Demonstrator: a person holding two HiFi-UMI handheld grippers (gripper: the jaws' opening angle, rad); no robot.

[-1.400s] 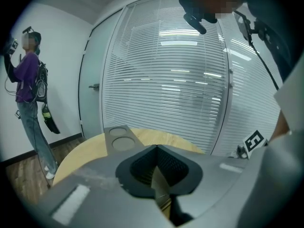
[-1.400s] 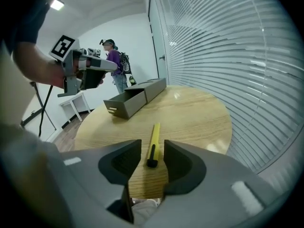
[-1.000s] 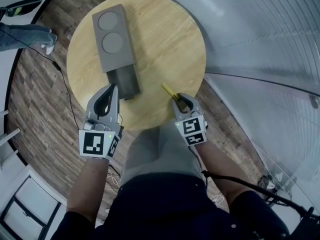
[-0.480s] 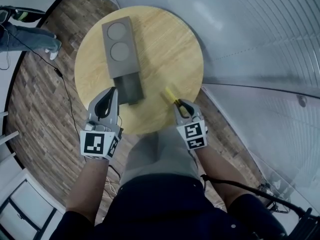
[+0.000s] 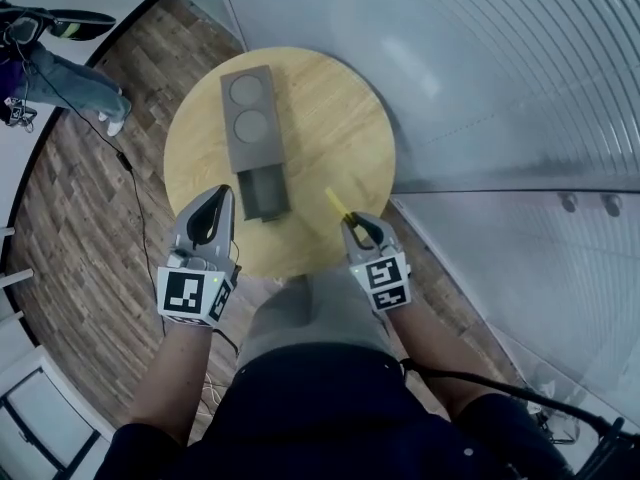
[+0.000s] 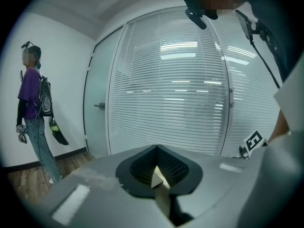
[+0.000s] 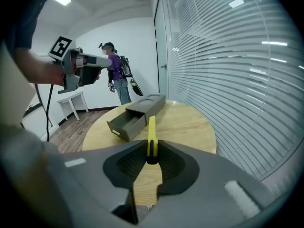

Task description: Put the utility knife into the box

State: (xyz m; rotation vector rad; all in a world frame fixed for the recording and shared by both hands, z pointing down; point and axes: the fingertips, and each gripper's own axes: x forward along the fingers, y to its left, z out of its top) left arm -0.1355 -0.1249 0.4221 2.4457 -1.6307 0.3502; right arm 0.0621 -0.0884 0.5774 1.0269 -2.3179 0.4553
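Note:
My right gripper (image 5: 352, 222) is shut on a yellow utility knife (image 5: 336, 204), which sticks out forward over the near right part of the round wooden table (image 5: 330, 118). In the right gripper view the knife (image 7: 151, 133) stands on edge between the pads of this gripper (image 7: 152, 158), pointing at the grey box (image 7: 151, 102). The box (image 5: 249, 116) lies left of centre, its drawer (image 5: 263, 195) pulled open towards me. My left gripper (image 5: 224, 192) hovers at the drawer's near left corner, jaws together and empty. Its own view (image 6: 156, 173) looks up at the blinds.
A glass wall with blinds (image 5: 480, 98) curves round the table's right side. A person (image 7: 116, 75) with a backpack stands on the wood floor beyond the table. A small white table (image 7: 71, 103) stands at the back left. A cable (image 5: 135, 208) runs over the floor.
The right jaws have closed further on the knife. The table and box now sit lower in the head view. Both grippers keep much the same places near the table's front edge.

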